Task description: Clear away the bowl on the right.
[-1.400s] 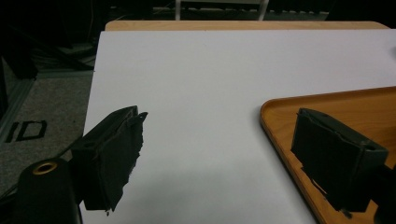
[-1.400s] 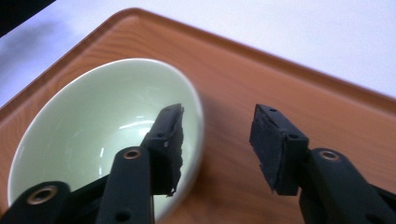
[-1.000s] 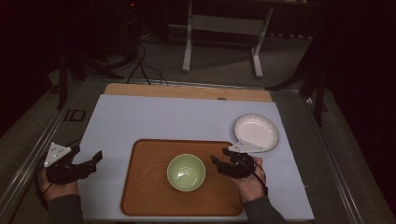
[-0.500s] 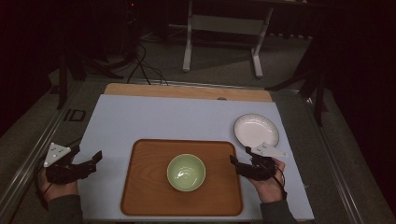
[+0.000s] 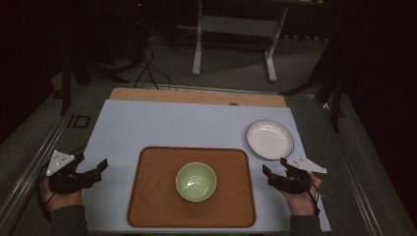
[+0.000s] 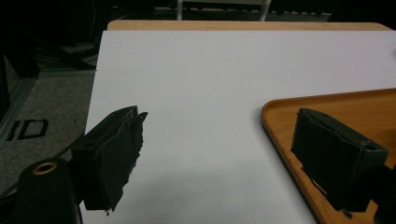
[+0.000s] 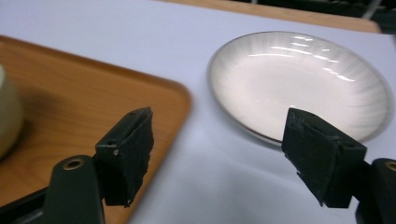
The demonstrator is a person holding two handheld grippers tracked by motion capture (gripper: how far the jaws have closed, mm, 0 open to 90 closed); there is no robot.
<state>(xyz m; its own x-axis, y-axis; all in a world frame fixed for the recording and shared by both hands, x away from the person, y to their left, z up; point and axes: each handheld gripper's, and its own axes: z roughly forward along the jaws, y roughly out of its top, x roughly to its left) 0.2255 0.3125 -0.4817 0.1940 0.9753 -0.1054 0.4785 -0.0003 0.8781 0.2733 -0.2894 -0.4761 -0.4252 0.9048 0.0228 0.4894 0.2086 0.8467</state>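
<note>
A pale green bowl stands upright in the middle of a wooden tray. A white plate lies on the white mat to the tray's upper right. My right gripper sits just off the tray's right edge, below the plate. Its jaws have just been opening and stand wide with nothing between them. In the right gripper view this gripper faces the plate, with the tray's corner and the bowl's side at left. My left gripper rests open left of the tray, empty.
The white mat covers a wooden tabletop whose far strip shows behind it. A metal stand and cables lie on the floor beyond. The tray's left rim reaches into the left gripper view.
My right gripper has moved right, from over the tray beside the bowl to the mat below the plate. The bowl stays on the tray. The left hand has kept still.
</note>
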